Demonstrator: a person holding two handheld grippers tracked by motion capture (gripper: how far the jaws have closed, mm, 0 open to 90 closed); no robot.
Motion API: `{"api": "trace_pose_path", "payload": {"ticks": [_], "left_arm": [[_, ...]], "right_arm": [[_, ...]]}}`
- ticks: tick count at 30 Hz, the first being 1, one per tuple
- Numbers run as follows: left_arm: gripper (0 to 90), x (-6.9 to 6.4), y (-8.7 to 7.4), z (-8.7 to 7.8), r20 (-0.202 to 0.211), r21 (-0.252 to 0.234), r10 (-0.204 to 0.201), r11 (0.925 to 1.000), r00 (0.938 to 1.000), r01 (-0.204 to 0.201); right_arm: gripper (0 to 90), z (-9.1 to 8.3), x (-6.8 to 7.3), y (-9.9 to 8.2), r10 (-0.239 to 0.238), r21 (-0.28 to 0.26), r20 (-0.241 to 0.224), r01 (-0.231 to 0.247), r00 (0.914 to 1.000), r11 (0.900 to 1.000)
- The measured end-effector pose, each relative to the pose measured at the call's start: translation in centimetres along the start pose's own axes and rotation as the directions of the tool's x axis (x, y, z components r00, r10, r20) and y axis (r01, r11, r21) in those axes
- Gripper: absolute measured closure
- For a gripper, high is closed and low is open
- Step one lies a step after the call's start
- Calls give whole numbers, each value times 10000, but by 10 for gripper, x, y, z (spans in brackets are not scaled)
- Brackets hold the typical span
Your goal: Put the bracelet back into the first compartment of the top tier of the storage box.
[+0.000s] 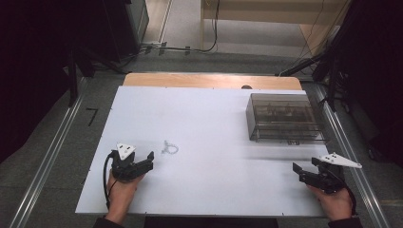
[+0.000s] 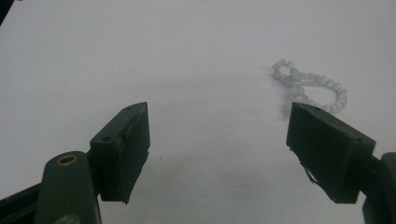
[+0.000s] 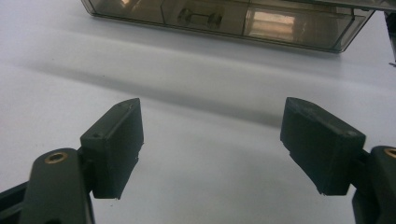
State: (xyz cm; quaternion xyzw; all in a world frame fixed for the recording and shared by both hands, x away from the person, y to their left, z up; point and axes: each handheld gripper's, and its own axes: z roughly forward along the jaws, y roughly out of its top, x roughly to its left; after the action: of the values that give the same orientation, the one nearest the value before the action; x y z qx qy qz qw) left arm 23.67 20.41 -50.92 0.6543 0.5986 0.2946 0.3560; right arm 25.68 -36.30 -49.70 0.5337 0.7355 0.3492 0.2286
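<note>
A small bracelet of pale translucent beads [image 1: 169, 148] lies on the white table [image 1: 204, 123], left of centre. My left gripper [image 1: 146, 161] rests near the front left, open and empty, just short of the beads. In the left gripper view the bead bracelet [image 2: 310, 87] sits beyond the right fingertip [image 2: 327, 144]. A smoky clear plastic box [image 1: 283, 117] with a front drawer stands at the back right. My right gripper [image 1: 299, 172] is open and empty at the front right, pointing towards the plastic box [image 3: 224, 16], well short of it.
A wooden strip [image 1: 211, 80] edges the table's far side. Metal rails [image 1: 52, 152] run along the floor on both sides. Cables and dark stands sit behind the table.
</note>
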Motion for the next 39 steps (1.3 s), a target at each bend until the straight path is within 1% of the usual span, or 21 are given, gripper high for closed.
{"api": "trace_pose_path", "payload": {"ticks": [6, 13, 18, 19, 29, 32, 33, 39], "left_arm": [[230, -1, 1, 3, 46, 65, 53, 10000, 10000, -53], [249, -3, 2, 7, 119, 85, 19, 10000, 9999, -20], [275, -5, 4, 10, 268, 189, 137, 9997, 9995, -142], [286, -6, 4, 11, 305, 196, 87, 9998, 9995, -93], [316, -11, 6, 17, 407, 290, 214, 9993, 9989, -226], [330, -12, 7, 19, 467, 377, 199, 9991, 9987, -217], [349, -13, 7, 20, 492, 386, 172, 9991, 9986, -191], [374, -14, 8, 22, 682, 400, 123, 9991, 9976, -151]], "right_arm": [[200, 0, 0, 0, 27, 27, -17, -27, 10000, 10000], [200, 1, 0, 0, 15, 45, -10, -15, 10000, 10000], [200, 1, 0, 0, 15, 48, -34, -15, 10000, 10000], [201, 1, 0, 0, 15, 46, -32, -15, 10000, 10000], [201, 1, 0, 0, 40, 52, -45, -40, 10000, 10000], [201, 2, 0, 0, 23, 74, -53, -23, 10000, 10000], [201, 2, 0, 0, 7, 78, -43, -6, 10000, 10000], [201, 2, 0, 0, 24, 72, -62, -24, 10000, 10000]]}}
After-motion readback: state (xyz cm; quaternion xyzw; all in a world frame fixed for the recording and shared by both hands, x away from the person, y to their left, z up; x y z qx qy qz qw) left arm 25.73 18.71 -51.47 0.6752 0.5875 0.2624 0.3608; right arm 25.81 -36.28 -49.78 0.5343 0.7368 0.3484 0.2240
